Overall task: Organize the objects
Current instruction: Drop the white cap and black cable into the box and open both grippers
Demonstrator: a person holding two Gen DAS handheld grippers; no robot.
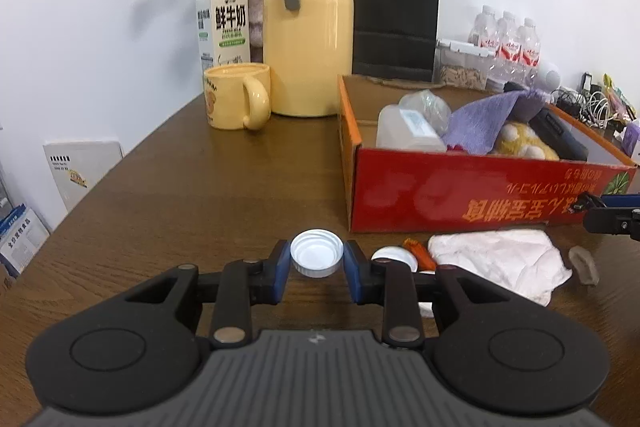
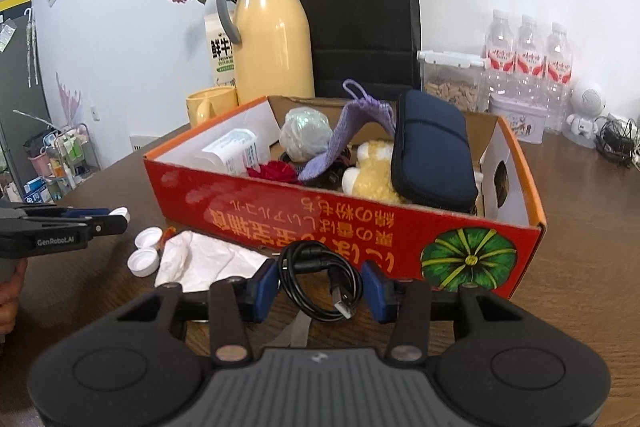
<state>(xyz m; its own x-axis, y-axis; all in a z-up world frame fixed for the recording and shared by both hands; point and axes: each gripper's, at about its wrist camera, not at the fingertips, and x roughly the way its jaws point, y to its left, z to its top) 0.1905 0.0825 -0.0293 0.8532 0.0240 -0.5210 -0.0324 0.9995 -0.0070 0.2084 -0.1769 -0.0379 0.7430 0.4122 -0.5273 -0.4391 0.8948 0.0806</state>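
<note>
The white bottle cap sits pinched in the left gripper; the red cardboard box lies at two o'clock; the right gripper clamps a coiled black USB cable, box at twelve.

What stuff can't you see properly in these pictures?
- Red box bottom, right wrist view: the purple knitted cloth, plush toy and navy pouch cover it.
- Small orange thing, left wrist view: half hidden by a white cap and the tissue.
- Milk carton, right wrist view: the yellow thermos jug blocks most of it.
- Cable tangle, left wrist view: too small.
</note>
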